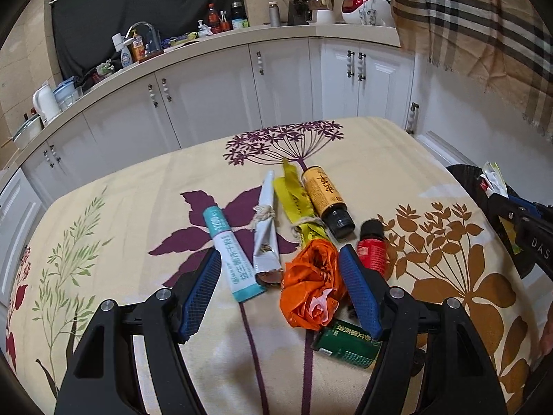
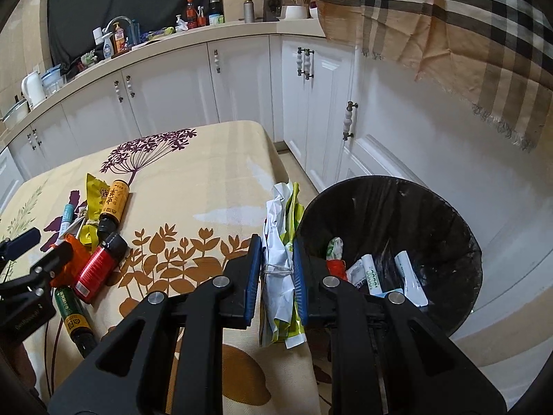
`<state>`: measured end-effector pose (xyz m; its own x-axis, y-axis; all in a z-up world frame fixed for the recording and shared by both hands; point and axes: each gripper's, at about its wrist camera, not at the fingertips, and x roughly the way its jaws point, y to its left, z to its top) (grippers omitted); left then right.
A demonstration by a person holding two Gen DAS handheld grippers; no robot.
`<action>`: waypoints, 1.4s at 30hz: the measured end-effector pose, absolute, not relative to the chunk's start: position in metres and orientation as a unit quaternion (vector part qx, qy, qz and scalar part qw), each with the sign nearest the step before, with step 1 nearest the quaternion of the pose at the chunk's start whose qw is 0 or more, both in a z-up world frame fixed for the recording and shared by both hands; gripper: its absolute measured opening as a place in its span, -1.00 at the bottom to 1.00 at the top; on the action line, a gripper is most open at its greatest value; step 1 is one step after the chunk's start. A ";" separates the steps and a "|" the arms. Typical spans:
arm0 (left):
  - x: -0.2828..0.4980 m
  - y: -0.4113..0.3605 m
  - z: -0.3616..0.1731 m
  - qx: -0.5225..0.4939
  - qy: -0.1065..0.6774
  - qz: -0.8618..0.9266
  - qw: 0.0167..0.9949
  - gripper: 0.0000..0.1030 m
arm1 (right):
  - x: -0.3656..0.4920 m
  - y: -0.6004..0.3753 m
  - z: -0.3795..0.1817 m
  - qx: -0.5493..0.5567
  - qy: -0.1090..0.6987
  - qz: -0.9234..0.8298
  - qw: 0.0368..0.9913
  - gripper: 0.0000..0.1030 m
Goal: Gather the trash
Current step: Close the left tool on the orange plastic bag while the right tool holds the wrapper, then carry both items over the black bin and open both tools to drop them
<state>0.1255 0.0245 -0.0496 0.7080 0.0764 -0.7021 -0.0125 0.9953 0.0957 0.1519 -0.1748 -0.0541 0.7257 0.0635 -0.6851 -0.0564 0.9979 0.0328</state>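
Right wrist view: right hand-held gripper clamps a string-tied white-and-green wrapper bundle beside the part-filled black bin; left hand-held gripper gapes over the crumpled orange plastic bag; bottles and wrappers remain on the table.

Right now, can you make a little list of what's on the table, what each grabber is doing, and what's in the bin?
table: floral cloth, trash in a heap
on table: teal tube, silver wrapper, yellow wrapper, orange bag, yellow bottle, red bottle, green bottle
left gripper: open, above the orange bag
right gripper: shut on a tied wrapper bundle
bin: black liner, beside the table, some wrappers already inside
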 end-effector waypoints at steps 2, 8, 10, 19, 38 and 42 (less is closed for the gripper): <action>0.125 0.024 -0.051 0.041 0.382 0.022 0.923 0.30 | 0.152 -0.175 -0.054 0.005 0.369 0.034 0.929 -0.66; 0.122 0.021 -0.052 0.039 0.382 0.003 0.923 -0.27 | 0.152 -0.175 -0.054 0.005 0.368 0.033 0.929 -0.66; 0.121 0.020 -0.052 0.041 0.381 0.000 0.923 -0.36 | 0.151 -0.174 -0.054 0.004 0.367 0.032 0.930 -0.66; 0.110 0.024 -0.042 0.038 0.369 -0.003 0.929 -0.46 | 0.150 -0.176 -0.051 0.005 0.364 0.031 0.931 -0.66; 0.125 -0.037 0.011 0.046 0.281 -0.065 0.956 -0.47 | 0.141 -0.234 -0.026 0.012 0.317 -0.037 0.948 -0.66; 0.138 -0.066 0.017 0.051 0.267 -0.091 0.958 -0.47 | 0.142 -0.255 -0.024 0.016 0.310 -0.059 0.949 -0.66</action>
<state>0.1380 -0.0660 0.0165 0.8410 -0.1476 -0.5205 0.2019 0.9782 0.0489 0.1416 -0.2547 -0.0244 0.8012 -0.1026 -0.5895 0.1227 0.9924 -0.0060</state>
